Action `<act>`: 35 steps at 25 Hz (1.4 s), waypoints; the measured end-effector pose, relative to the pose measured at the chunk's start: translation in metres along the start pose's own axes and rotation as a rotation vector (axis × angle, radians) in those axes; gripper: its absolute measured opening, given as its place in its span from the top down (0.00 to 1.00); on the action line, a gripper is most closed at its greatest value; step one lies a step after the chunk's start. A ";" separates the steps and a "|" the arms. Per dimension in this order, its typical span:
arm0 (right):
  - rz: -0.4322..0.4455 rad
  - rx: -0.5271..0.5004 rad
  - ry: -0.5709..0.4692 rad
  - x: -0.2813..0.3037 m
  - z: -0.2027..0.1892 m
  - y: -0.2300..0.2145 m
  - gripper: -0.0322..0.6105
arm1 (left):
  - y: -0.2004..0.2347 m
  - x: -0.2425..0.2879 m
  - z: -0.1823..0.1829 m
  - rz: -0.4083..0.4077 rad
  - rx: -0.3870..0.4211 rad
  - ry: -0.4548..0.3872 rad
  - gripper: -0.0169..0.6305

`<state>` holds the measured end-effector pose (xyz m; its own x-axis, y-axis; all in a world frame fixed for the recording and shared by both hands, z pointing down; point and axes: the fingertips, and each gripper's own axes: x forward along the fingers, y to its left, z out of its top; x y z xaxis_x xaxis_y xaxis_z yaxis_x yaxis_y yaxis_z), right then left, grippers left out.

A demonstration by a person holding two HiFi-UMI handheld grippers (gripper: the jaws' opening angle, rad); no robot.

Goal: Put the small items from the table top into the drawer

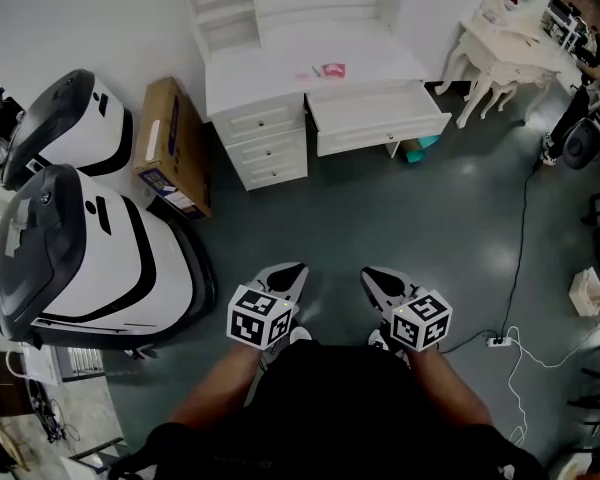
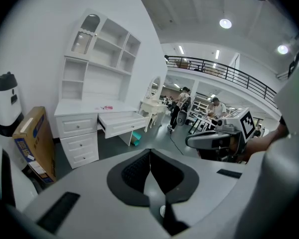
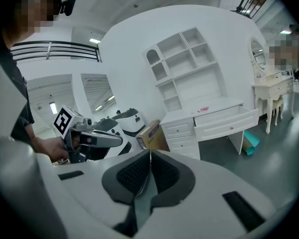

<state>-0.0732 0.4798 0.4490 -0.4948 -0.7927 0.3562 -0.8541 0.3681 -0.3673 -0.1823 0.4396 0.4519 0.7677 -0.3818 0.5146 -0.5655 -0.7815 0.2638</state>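
Far ahead stands a white desk [image 1: 280, 73] with a hutch above it. Small pink and red items [image 1: 326, 70] lie on its top. Under them the desk's wide drawer [image 1: 378, 118] is pulled out, and nothing shows inside it. My left gripper [image 1: 289, 273] and right gripper [image 1: 376, 277] hang side by side close to my body, well short of the desk, both shut and empty. The left gripper view shows the desk's drawer [image 2: 120, 123], the items [image 2: 105, 107] and the right gripper [image 2: 215, 140]. In the right gripper view the drawer [image 3: 224, 120] and items [image 3: 203, 109] are distant.
A cardboard box [image 1: 172, 148] leans left of the desk. Two large white-and-black machines [image 1: 85, 258] fill the left side. An ornate white dressing table [image 1: 500, 43] stands at the right. A cable and power strip [image 1: 497, 341] lie on the grey floor. A teal object [image 1: 421, 147] sits under the drawer.
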 end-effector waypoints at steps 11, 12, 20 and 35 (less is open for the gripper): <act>-0.107 0.016 0.004 0.019 -0.015 0.025 0.90 | 0.034 -0.023 -0.018 -0.048 0.019 0.029 0.96; -0.112 0.016 0.005 0.020 -0.016 0.027 0.90 | 0.036 -0.024 -0.020 -0.051 0.018 0.031 0.96; -0.132 0.027 0.013 0.024 -0.016 0.032 0.90 | 0.043 -0.032 -0.025 -0.066 0.008 0.022 0.96; -0.097 0.042 -0.004 0.060 0.015 -0.013 0.90 | 0.072 -0.007 -0.011 -0.010 -0.023 0.046 0.96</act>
<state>-0.0898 0.4201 0.4622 -0.4097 -0.8256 0.3881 -0.8904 0.2694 -0.3668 -0.2319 0.3915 0.4762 0.7589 -0.3511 0.5485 -0.5653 -0.7733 0.2872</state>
